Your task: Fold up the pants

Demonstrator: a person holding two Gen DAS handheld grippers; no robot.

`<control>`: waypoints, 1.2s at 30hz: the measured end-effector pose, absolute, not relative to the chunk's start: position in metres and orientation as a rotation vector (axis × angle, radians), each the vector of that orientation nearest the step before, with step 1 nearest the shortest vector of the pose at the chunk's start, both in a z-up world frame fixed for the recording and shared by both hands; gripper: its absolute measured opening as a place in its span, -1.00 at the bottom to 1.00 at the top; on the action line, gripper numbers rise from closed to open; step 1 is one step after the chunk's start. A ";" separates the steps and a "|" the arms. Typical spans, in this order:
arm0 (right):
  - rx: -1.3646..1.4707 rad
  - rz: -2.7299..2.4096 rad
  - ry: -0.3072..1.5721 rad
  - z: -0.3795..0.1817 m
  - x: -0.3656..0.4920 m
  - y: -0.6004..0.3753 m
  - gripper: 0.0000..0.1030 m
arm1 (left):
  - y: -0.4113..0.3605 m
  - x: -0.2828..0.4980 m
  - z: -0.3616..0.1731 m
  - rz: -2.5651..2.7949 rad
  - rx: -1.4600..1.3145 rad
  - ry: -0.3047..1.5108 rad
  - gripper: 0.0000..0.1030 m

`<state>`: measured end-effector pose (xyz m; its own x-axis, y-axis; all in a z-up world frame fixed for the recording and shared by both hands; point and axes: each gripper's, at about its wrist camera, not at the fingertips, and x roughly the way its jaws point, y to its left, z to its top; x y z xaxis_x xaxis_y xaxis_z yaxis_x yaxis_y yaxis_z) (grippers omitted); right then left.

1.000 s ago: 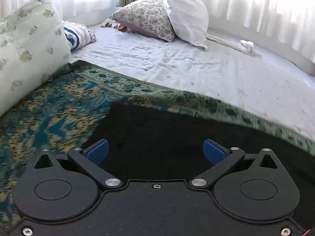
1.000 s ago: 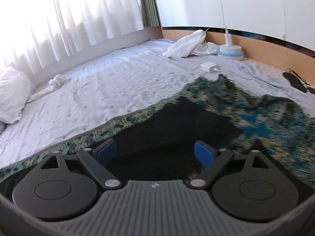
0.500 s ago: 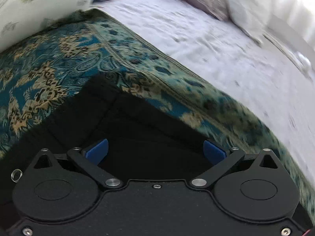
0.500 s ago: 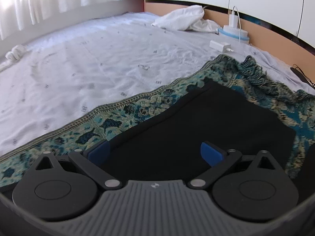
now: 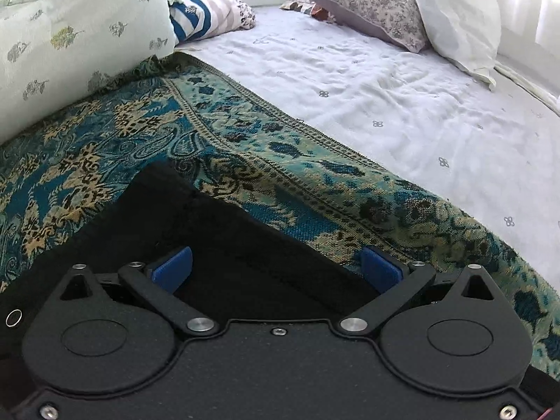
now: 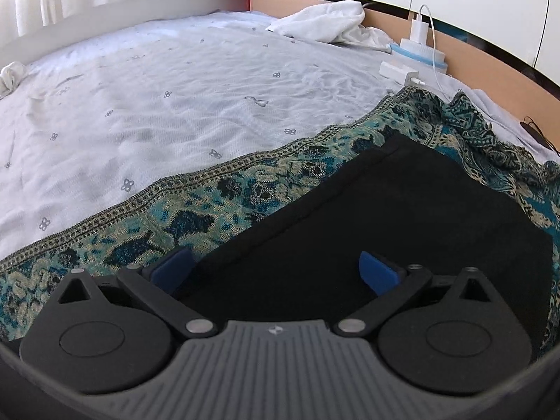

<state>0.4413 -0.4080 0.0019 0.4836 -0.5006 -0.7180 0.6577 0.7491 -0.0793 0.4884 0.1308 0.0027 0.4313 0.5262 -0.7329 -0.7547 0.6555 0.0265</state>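
Both grippers, left gripper (image 5: 276, 267) and right gripper (image 6: 274, 269), are hovering with jaws spread wide, gripping nothing, while the black pants (image 6: 402, 217) are lying flat on the patterned blanket (image 5: 227, 147), seemingly halfway folded, further folds likely remaining

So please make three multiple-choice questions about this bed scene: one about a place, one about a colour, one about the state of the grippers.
1. What do the black pants lie directly on?
A. the bare white sheet
B. the patterned teal blanket
C. a pillow

2. What colour are the finger pads of the grippers?
A. red
B. green
C. blue

3. How do the left gripper and right gripper stand?
A. both open, holding nothing
B. both shut on the pants
C. one open, one shut

Answers: 1 B, patterned fabric borders the pants in both views. 2 C, blue pads show in both views. 3 A, the fingers are spread wide over the pants.
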 end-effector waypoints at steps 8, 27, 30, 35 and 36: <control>0.234 -0.682 0.800 0.003 0.439 -0.411 0.94 | 0.131 0.484 0.003 0.756 -0.292 0.774 0.92; 0.367 -0.473 0.707 0.067 0.332 -0.443 -0.92 | 0.123 0.377 0.059 0.437 -0.158 0.682 -0.97; 0.402 -0.448 0.706 0.074 0.303 -0.449 -0.92 | 0.128 0.347 0.063 0.402 -0.152 0.689 -0.97; 0.428 -0.413 0.663 0.087 0.239 -0.450 -0.93 | 0.139 0.281 0.067 0.348 -0.190 0.683 -0.97; 0.435 -0.406 0.653 0.088 0.223 -0.451 -0.93 | 0.142 0.267 0.069 0.338 -0.195 0.681 -0.97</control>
<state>0.2232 -0.4510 0.0879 0.7232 -0.2225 -0.6538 0.4883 0.8343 0.2561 0.2671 0.1418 0.0689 0.7255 0.2409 -0.6447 -0.3670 0.9279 -0.0662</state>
